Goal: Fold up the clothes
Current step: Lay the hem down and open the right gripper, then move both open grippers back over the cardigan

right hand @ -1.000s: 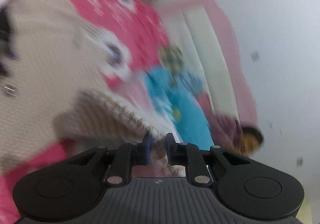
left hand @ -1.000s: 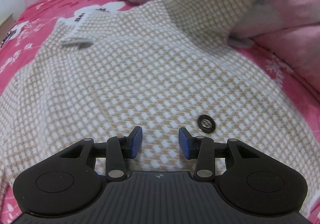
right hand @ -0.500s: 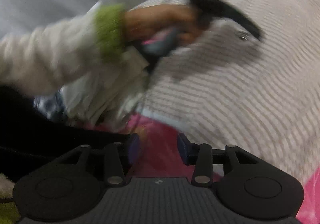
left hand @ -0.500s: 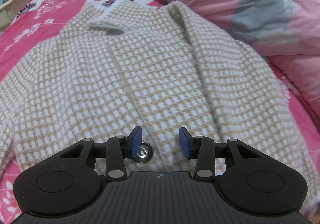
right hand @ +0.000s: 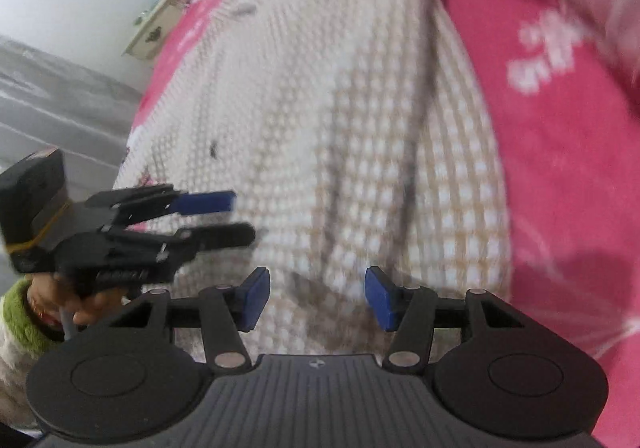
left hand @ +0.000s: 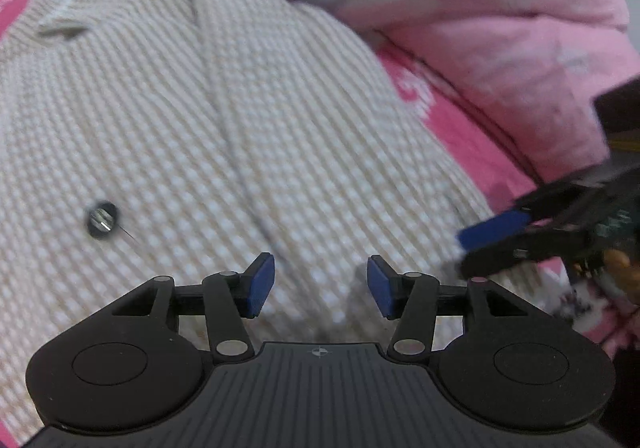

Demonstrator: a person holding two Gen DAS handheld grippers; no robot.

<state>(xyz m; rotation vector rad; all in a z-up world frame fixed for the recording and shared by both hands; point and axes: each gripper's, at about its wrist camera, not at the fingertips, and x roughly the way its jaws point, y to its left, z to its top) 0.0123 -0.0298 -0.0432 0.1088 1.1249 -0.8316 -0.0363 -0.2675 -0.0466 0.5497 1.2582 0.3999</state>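
1. Right now the checked beige-and-white jacket point(left hand: 248, 119) lies spread on the pink bed sheet point(right hand: 560, 167), filling the middle and left of the left wrist view, with one panel lapped over along a crease running down the centre.
2. Its dark button point(left hand: 103, 218) shows at the left of that frame, and a pink quilt point(left hand: 500, 7) bunches at the upper right.
3. The left hand-held gripper point(left hand: 320, 284) hovers over the near hem, jaws wide apart, holding nothing.
4. The right hand-held gripper point(right hand: 316, 296) is likewise spread and empty, low over the cloth near the hem; from the left view it enters at the right edge.
5. Both views are blurred, so the exact hem edge is hard to place.
6. I judge a good fold here needs each gripper to pinch all layers at a corner, lift evenly, and keep the crease straight and clear of the quilt.
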